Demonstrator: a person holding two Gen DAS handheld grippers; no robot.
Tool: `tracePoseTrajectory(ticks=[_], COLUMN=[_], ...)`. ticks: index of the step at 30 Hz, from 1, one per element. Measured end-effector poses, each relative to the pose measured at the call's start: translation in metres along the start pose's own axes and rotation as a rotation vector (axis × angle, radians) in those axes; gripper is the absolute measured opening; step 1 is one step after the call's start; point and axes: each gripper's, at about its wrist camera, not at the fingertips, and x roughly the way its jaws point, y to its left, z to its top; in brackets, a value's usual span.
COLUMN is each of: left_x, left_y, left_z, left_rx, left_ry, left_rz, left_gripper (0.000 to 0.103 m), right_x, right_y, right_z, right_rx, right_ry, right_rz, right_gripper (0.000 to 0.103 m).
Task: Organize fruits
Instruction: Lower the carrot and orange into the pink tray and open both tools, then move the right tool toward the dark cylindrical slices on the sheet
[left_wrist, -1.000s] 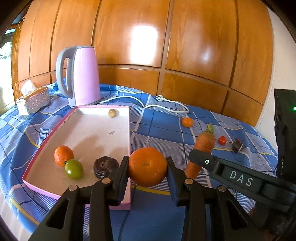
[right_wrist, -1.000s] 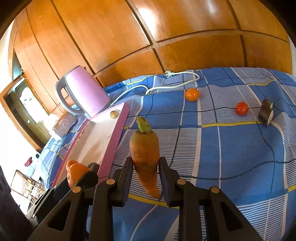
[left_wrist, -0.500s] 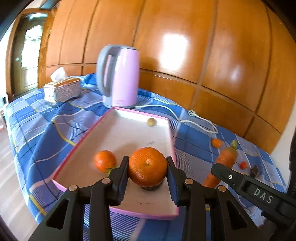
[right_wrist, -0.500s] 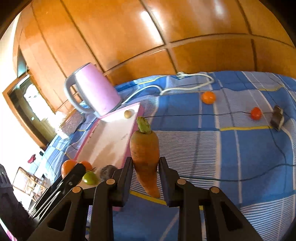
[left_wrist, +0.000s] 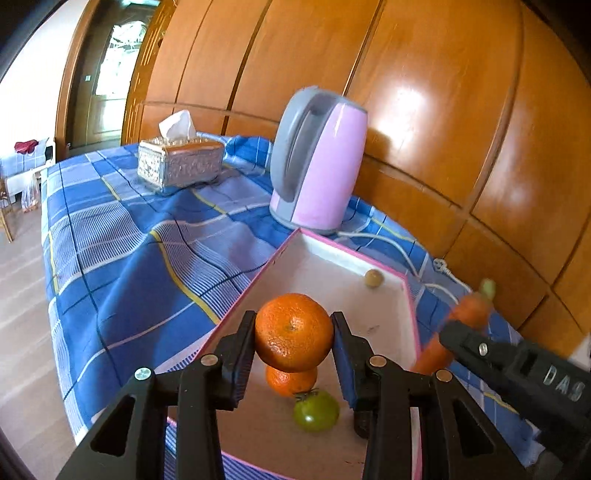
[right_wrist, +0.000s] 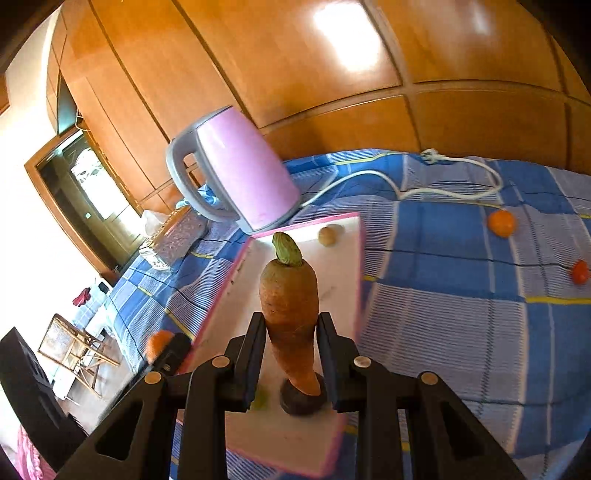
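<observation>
My left gripper is shut on a large orange and holds it above the near left part of the pink-rimmed white tray. In the tray lie a second orange, a green tomato and a small tan fruit. My right gripper is shut on a carrot, stem up, above the tray, over a dark round fruit. The carrot also shows at the right of the left wrist view.
A pink kettle stands behind the tray with its white cord trailing right. A silver tissue box is at the far left. A small orange and a red tomato lie on the blue checked cloth to the right.
Both grippers have moved left over the tray with their loads. The left view has swung left, so the tissue box and doorway now show.
</observation>
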Motion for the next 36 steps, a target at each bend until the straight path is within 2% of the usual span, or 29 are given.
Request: tracePoseTrajectory(ticks=[2,8,17,29,36], left_x=[0.003,0.004,0.006,0.004,0.003], left_y=[0.001,-0.005,-0.009,-0.021,-0.034], left_z=[-0.002,-0.004,-0.009,-0.018,-0.022], left_rx=[-0.011,0.005,0.015,0.056,0.120], left_ry=[0.003,-0.011,0.003,0.024,0.021], left_rz=[-0.006,-0.027,-0.011,-0.024,-0.043], left_gripper=[0.042,0.061,0.074,0.077,0.077], right_x=[0.009,0.015,-0.004,-0.025,-0.036], right_y=[0.003,-0.001,-0.019,-0.025,-0.029], right_z=[0.003,-0.004,-0.019,-0.039,-0.046], right_rx=[0.005,0.015,0.055,0.008,-0.048], right_ry=[0.013,0.023,0.021,-0.003,-0.016], right_rz=[0.010,0.000,-0.047,-0.154,-0.227], right_gripper=[0.032,0.032,0.032,0.034,0.037])
